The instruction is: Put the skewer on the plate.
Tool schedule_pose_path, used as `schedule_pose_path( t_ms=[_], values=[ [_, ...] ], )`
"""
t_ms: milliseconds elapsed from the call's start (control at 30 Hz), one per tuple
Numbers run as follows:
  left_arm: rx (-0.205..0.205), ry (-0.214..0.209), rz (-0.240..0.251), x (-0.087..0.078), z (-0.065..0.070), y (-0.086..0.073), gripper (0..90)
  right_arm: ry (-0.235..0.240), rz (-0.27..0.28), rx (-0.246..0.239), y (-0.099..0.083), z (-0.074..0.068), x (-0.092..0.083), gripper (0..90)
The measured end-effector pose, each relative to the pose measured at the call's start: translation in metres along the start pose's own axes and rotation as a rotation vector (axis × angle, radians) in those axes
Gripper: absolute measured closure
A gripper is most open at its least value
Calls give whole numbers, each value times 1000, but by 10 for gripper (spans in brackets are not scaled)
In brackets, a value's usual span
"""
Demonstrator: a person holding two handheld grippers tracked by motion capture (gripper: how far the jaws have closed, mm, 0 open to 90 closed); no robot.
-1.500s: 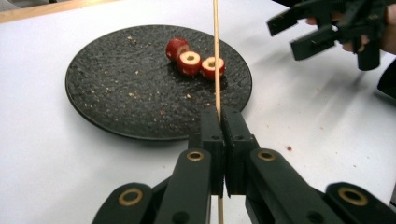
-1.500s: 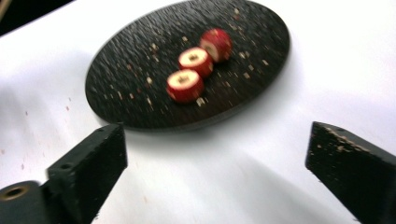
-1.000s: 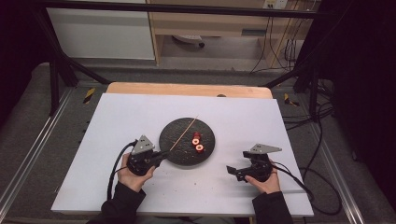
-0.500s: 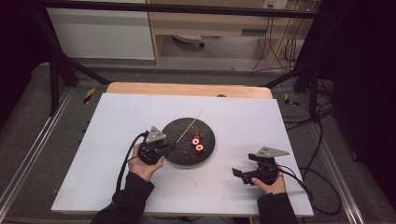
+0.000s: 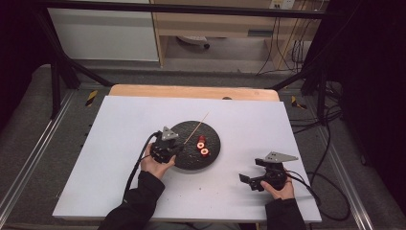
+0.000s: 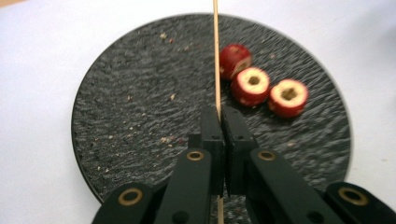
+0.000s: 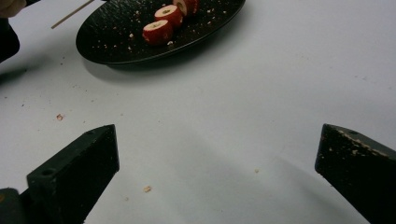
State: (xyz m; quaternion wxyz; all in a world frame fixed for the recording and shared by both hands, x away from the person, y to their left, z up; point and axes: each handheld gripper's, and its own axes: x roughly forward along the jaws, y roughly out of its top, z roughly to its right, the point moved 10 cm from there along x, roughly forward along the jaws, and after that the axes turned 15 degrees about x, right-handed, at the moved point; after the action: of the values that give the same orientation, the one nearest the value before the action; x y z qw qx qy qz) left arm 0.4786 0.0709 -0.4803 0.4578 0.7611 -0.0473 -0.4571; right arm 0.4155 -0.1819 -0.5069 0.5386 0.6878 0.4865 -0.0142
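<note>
Pinching skewer [image 6: 216, 56], left tongs [image 6: 219, 116] closed

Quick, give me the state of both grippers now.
Left gripper: closed on the wooden skewer, over the black plate.
Right gripper: open, nothing between its fingers, above the white table.

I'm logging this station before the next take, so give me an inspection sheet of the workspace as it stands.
Surface: white table, scattered with small crumbs.
Job's things: black plate; three cored red fruit pieces in a row on it; wooden skewer lying across the plate.
Clutter: nothing seen beyond the crumbs.
Grippers: left gripper shut on the skewer over the plate; right gripper open, empty, low over bare table.
Cables: one trails from each gripper; more hang on the floor behind.
Surroundings: dark frame, wooden shelving behind.
</note>
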Motion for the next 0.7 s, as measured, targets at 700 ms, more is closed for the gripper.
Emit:
schedule_pose_path(
  t_ms=[700],
  values=[
    [7, 20, -112, 20, 1, -15, 880, -4, -8, -7, -2, 1, 2, 13]
  ],
)
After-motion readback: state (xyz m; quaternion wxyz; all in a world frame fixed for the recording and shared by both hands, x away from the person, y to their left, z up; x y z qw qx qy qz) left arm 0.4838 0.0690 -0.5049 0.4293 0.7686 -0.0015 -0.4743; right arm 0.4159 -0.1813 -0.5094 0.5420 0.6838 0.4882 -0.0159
